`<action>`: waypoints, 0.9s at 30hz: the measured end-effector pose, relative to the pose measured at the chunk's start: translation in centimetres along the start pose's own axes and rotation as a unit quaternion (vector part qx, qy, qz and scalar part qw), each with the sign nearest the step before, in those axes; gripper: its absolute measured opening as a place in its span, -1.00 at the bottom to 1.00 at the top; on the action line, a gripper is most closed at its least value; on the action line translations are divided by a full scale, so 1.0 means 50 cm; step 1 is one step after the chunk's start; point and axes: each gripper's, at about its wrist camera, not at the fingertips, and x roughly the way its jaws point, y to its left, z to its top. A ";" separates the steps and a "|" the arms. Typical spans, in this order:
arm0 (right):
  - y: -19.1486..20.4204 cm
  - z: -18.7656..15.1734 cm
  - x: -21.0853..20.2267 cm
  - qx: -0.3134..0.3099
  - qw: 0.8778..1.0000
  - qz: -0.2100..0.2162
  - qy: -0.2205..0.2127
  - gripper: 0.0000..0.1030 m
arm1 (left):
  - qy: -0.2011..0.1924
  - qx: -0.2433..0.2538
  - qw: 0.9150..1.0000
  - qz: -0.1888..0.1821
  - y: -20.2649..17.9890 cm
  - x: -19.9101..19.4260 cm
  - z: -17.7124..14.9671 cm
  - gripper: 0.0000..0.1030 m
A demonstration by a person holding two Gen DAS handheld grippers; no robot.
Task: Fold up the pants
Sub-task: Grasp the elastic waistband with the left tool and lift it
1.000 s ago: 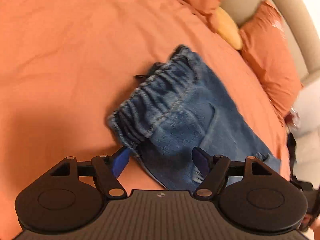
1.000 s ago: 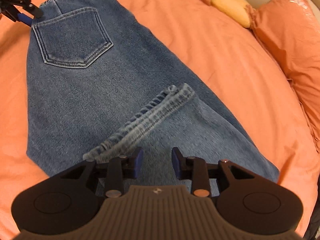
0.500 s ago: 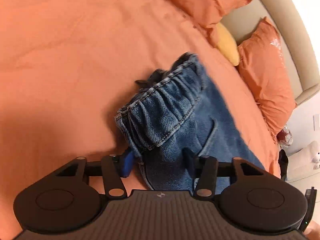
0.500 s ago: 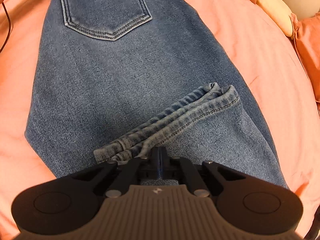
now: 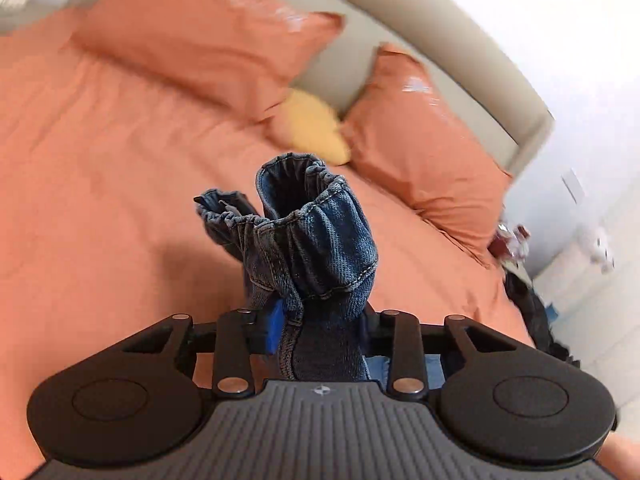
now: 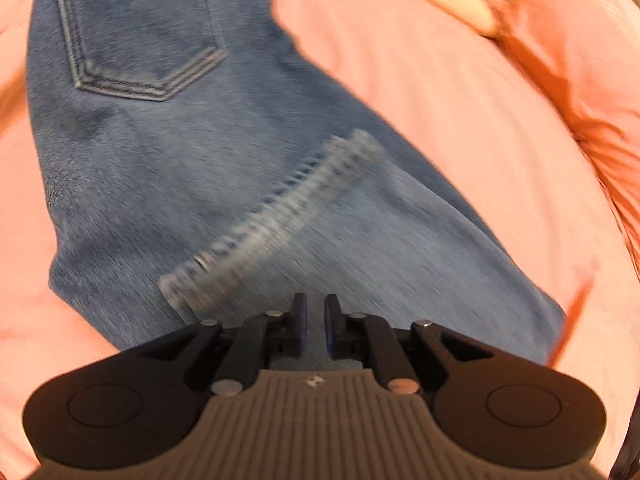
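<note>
My left gripper (image 5: 320,330) has its jaws clamped on the gathered elastic waistband of the blue denim pants (image 5: 316,240), raised off the orange bed (image 5: 100,168) for folding over. My right gripper (image 6: 316,326) has its jaws slightly apart, empty, just before the folded hem (image 6: 276,216).

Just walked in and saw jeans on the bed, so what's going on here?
Someone with a handheld gripper in each hand is folding jeans on an orange bed. The left gripper is clamped on the bunched waistband, lifted off the bed. The right gripper, fingers narrowly apart, sits by the leg hems.
</note>
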 end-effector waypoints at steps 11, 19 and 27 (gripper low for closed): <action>-0.119 -0.161 -0.087 0.124 0.991 0.001 -0.050 -0.90 | 0.001 0.245 0.969 0.026 -0.414 0.081 -0.087 -0.32; -0.185 -0.286 -0.090 0.193 0.980 0.006 -0.047 -0.89 | 0.092 0.425 0.900 0.030 -0.583 0.240 -0.337 -0.33; -0.179 -0.342 -0.084 0.211 0.976 0.042 -0.038 -0.86 | 0.164 0.477 0.863 0.022 -0.578 0.302 -0.439 -0.15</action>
